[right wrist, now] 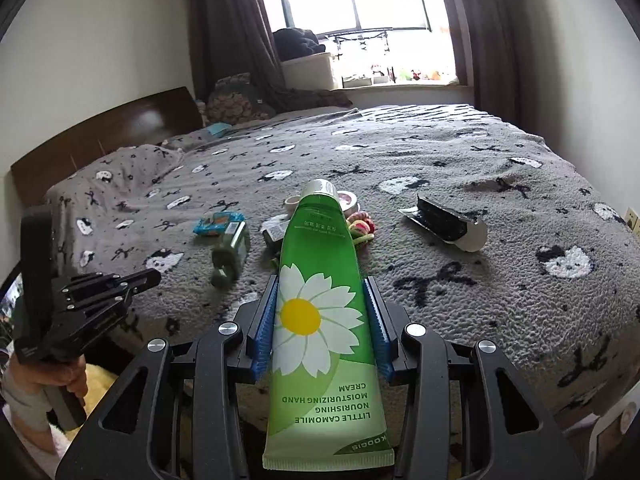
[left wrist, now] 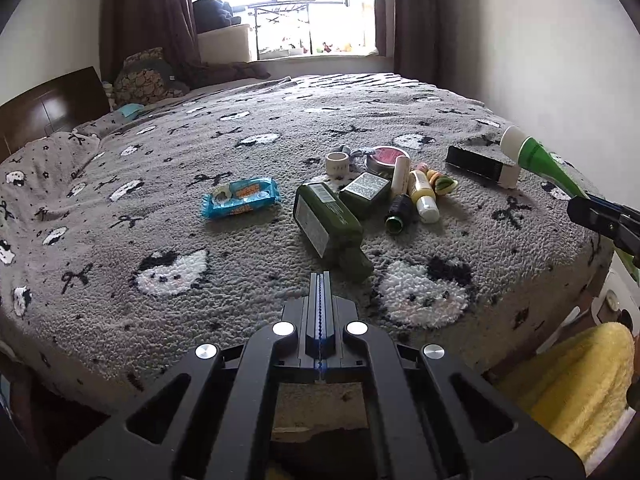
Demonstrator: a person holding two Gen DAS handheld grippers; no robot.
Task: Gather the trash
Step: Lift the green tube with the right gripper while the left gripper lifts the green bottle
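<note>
Right gripper (right wrist: 325, 312) level above the bed (right wrist: 460, 280), clamped on green hand-cream tube (right wrist: 320, 272); left gripper (left wrist: 320, 286) closed, empty. Daisy label legible only from right wrist.

Grey patterned bed (left wrist: 248, 128) with blue snack packet (left wrist: 241, 197), green bottle (left wrist: 326, 224), black box (left wrist: 482, 166) on it.

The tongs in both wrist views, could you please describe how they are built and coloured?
Both tongs, left tongs and right tongs, are matte black linkage frames with triangular cut-outs and round silver pivot bolts. Their fingers carry ribbed blue pads. No cables or markings show.
</note>
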